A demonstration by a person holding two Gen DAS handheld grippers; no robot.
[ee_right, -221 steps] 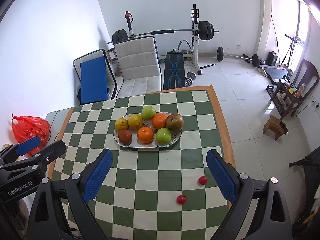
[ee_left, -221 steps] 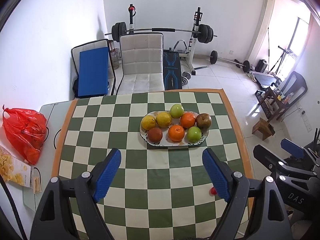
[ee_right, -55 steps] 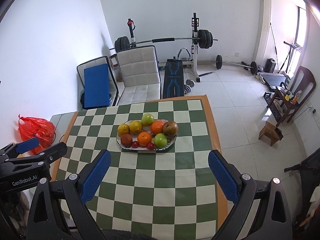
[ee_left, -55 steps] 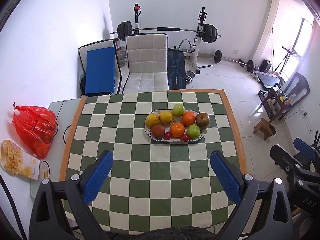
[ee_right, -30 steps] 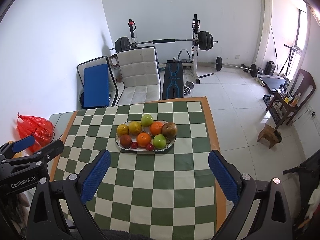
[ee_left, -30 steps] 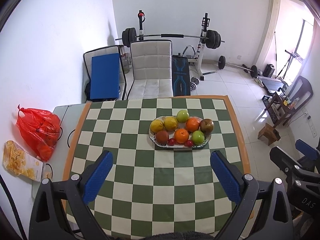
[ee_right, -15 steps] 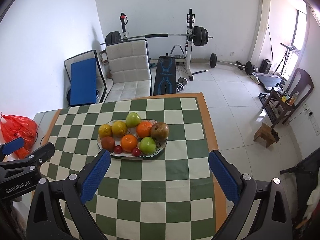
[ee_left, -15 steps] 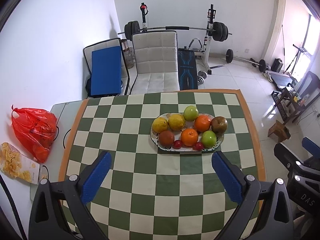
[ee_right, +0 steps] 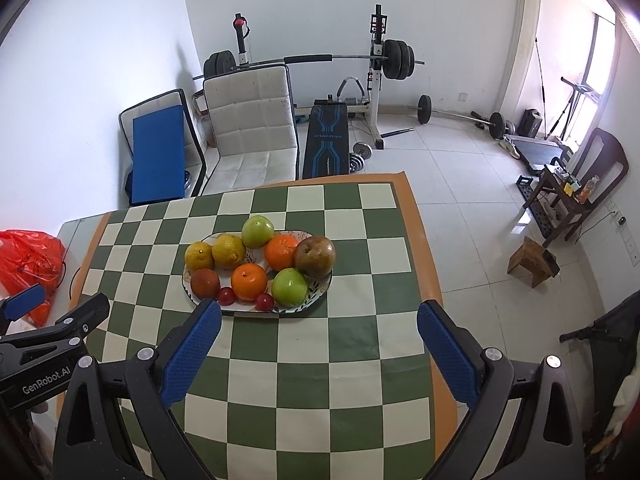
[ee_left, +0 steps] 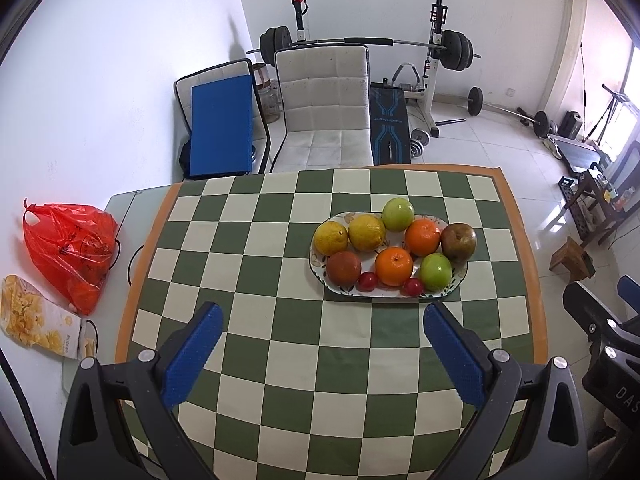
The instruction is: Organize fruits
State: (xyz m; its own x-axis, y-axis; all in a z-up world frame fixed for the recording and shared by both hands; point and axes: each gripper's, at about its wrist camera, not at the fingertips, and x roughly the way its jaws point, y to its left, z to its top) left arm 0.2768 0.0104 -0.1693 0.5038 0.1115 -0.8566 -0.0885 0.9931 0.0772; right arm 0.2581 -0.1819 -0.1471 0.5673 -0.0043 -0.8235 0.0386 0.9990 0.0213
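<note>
An oval patterned plate (ee_left: 460, 276) (ee_right: 320, 290) sits on the green-and-cream checkered table (ee_left: 280, 320) (ee_right: 340, 344). It holds several fruits: yellow citrus (ee_left: 366, 232), oranges (ee_left: 394, 266) (ee_right: 249, 276), green apples (ee_left: 436, 271) (ee_right: 290, 286), a brown apple (ee_left: 459, 242) (ee_right: 315, 257), and two small red fruits (ee_left: 368, 281) (ee_right: 264, 301) at its near rim. My left gripper (ee_left: 320, 318) hangs open above the table, short of the plate. My right gripper (ee_right: 319, 316) is open too, its left finger (ee_right: 192, 348) close to the plate's near edge. Both hold nothing.
A red plastic bag (ee_left: 68, 248) and a snack packet (ee_left: 36, 328) lie on the white surface left of the table. A white chair (ee_left: 324, 108), a blue-padded chair (ee_left: 220, 128) and a barbell rack (ee_left: 436, 48) stand behind. Tiled floor lies to the right.
The two small red fruits, on the table 7.4 s ago, now lie on the plate. In the last second both grippers drifted slightly nearer to the plate, still open.
</note>
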